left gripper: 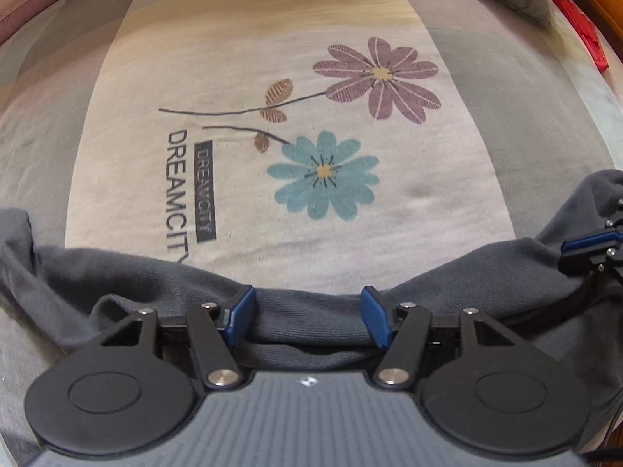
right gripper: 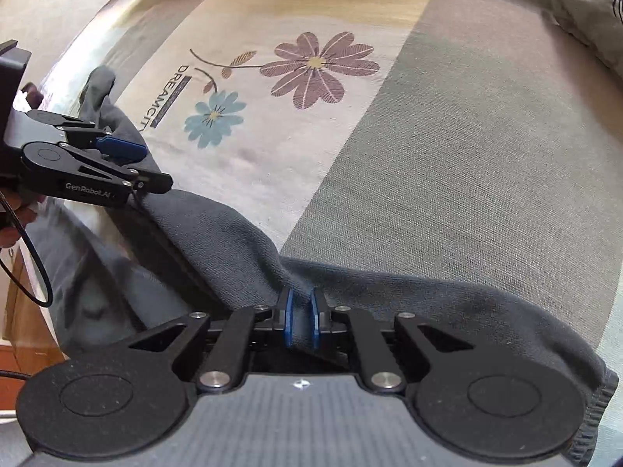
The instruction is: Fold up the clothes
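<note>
Right wrist view: my right fingers [right gripper: 302, 319] pinch a fold of the grey garment [right gripper: 389, 295]. My left fingers [left gripper: 309, 321] stand spread, garment edge between them, over the flowered sheet [left gripper: 272, 78].

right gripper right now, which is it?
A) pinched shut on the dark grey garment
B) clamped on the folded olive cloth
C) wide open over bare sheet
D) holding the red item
A: in the right wrist view the right gripper has its blue pads nearly together with a fold of the dark grey garment pinched between them.
</note>
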